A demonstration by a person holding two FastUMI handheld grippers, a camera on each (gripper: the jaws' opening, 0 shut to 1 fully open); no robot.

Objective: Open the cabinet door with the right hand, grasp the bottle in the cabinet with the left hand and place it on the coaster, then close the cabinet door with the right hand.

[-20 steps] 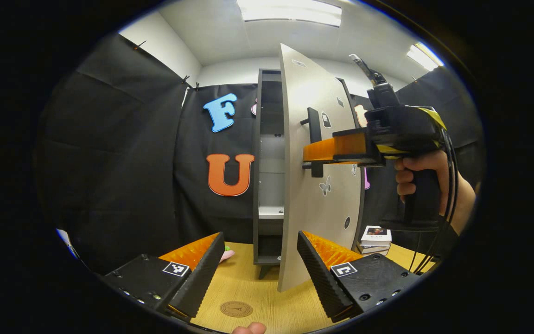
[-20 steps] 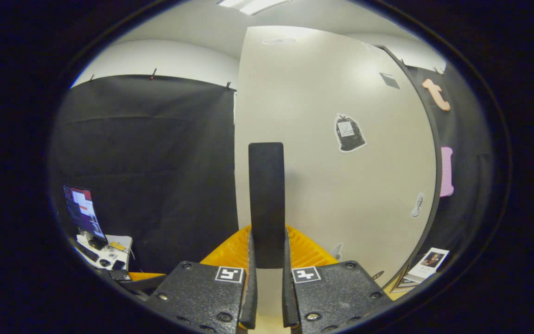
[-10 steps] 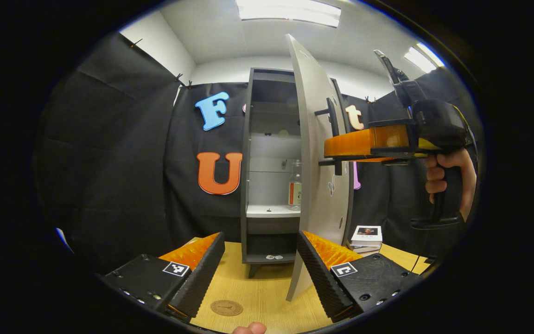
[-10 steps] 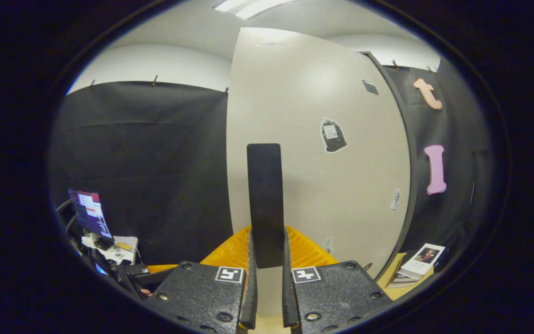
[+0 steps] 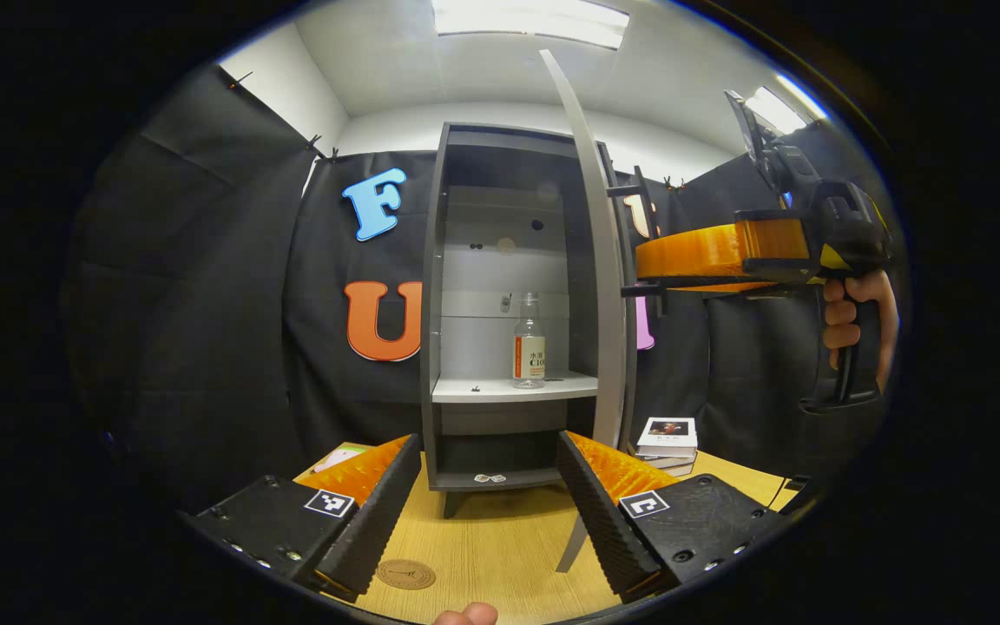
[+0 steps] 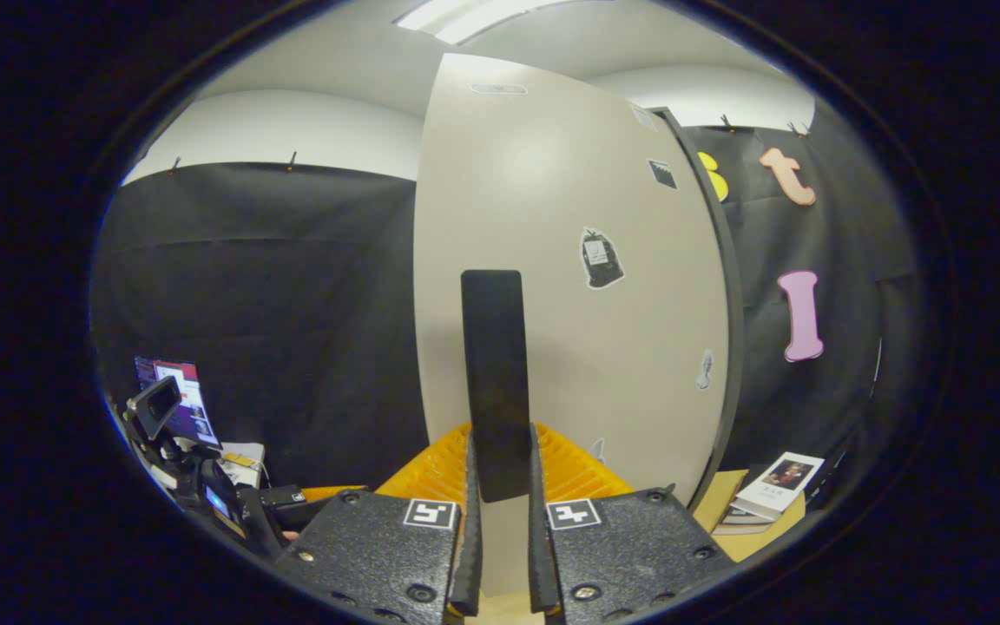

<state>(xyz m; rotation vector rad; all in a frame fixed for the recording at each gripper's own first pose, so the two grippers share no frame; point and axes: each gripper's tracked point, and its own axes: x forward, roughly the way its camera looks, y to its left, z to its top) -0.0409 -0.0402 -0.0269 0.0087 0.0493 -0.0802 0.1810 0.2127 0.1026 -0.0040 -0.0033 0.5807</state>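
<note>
The grey cabinet (image 5: 465, 286) stands open on the wooden table. A clear bottle (image 5: 529, 340) with an orange label stands upright on its middle shelf (image 5: 500, 391). The pale door (image 5: 604, 286) is swung out edge-on in the left gripper view. My right gripper (image 6: 500, 486) is shut on the door's black handle (image 6: 493, 382); the left gripper view shows this right gripper (image 5: 643, 278) at the handle, held by a hand (image 5: 851, 321). My left gripper (image 5: 487, 447) is open and empty, in front of the cabinet and below the shelf. A round brown coaster (image 5: 405, 574) lies near its left finger.
A stack of books (image 5: 672, 438) lies on the table right of the cabinet, behind the door (image 6: 587, 347). A pink and green object (image 5: 339, 456) sits at the table's left. A monitor (image 6: 179, 408) stands far off to the left in the right gripper view.
The right gripper has pulled the door further open, from half open to edge-on. The bottle on the shelf has come fully into sight. The left gripper stays open.
</note>
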